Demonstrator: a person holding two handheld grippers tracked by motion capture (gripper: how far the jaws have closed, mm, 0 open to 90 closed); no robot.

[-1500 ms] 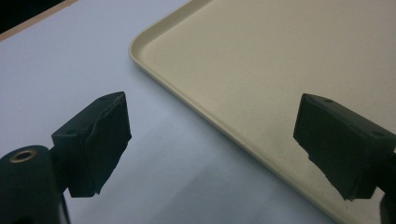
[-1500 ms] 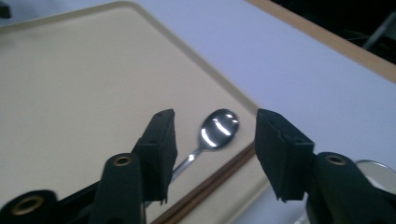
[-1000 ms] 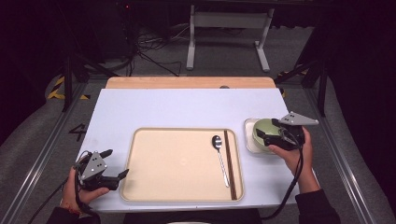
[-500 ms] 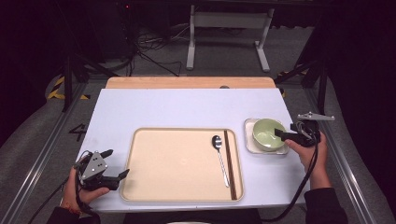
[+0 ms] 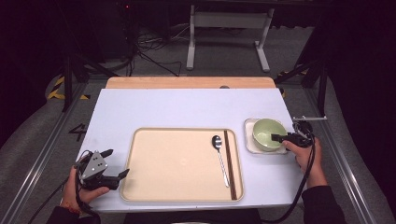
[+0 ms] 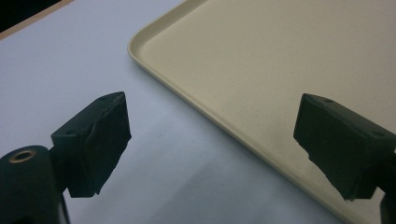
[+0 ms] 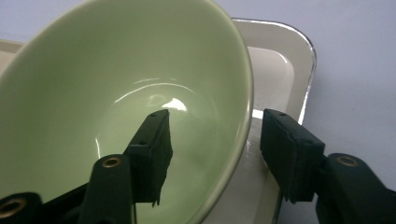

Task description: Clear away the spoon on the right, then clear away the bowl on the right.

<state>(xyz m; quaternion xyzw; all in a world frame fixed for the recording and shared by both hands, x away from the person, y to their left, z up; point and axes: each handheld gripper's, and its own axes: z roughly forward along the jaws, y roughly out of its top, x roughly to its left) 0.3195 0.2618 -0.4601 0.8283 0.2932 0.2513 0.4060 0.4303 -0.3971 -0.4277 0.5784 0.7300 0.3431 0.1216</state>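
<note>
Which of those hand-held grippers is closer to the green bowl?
The right hand-held gripper: its jaws straddle the green bowl rim. The left hand-held gripper sits beyond the tray, far off.

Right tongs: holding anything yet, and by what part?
Nothing clamped yet. The right tongs straddle the green bowl at its rim, jaws still apart.

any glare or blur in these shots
Right gripper view: white glare patches inside the green bowl, near jaws soft. Left gripper view: tray grainy, jaws slightly blurred, faint shadow on the table. High view: table evenly lit, floor behind dark.
</note>
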